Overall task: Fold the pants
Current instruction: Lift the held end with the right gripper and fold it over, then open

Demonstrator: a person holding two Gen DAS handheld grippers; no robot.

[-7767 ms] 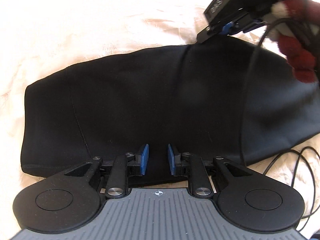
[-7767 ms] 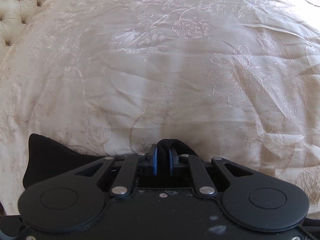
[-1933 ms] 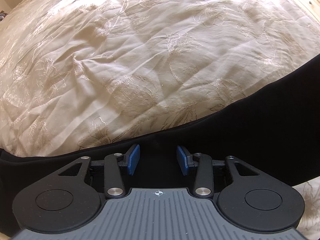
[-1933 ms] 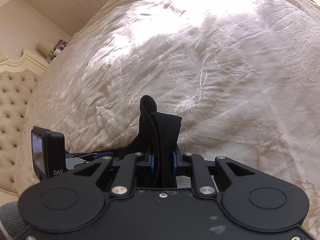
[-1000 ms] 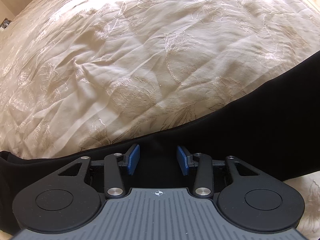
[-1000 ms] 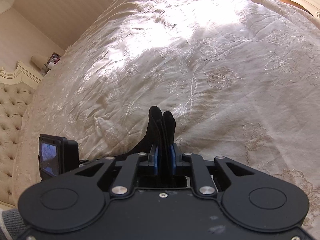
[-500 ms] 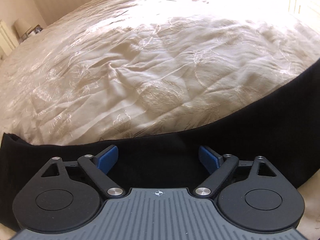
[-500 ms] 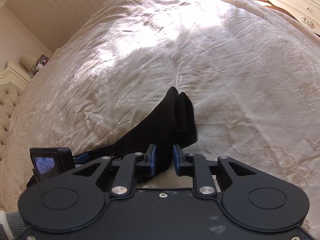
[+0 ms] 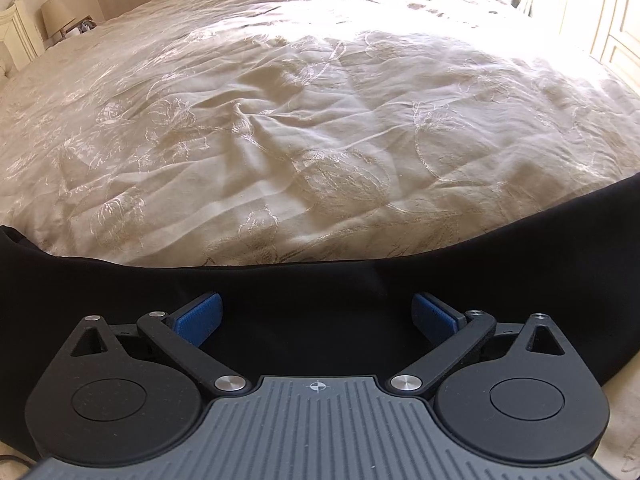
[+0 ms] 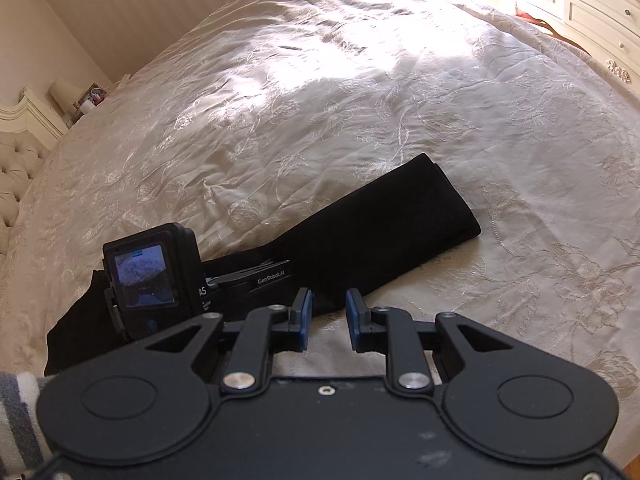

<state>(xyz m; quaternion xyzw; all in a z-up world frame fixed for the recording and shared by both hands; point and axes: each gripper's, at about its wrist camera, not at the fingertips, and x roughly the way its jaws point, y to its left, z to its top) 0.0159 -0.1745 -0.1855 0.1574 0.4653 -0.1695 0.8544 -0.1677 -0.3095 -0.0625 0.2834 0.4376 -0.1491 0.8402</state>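
The black pants (image 10: 360, 224) lie folded in a long narrow band on the cream bedspread (image 10: 360, 80). In the left wrist view the pants (image 9: 320, 288) stretch across the frame just under my left gripper (image 9: 316, 316), which is wide open and empty above the cloth. My right gripper (image 10: 328, 316) is open and empty, drawn back just off the near edge of the pants. The left gripper's body with its small screen (image 10: 148, 276) shows in the right wrist view, over the left part of the pants.
The embroidered bedspread (image 9: 320, 120) spreads far beyond the pants. A tufted headboard (image 10: 16, 168) and a nightstand with a lamp (image 10: 64, 92) stand at the left. A white dresser (image 10: 600, 8) stands at the far right past the bed's edge.
Both grippers have opened and let go of the pants. The pants' end dropped flat onto the bed. My right gripper has pulled back from the cloth.
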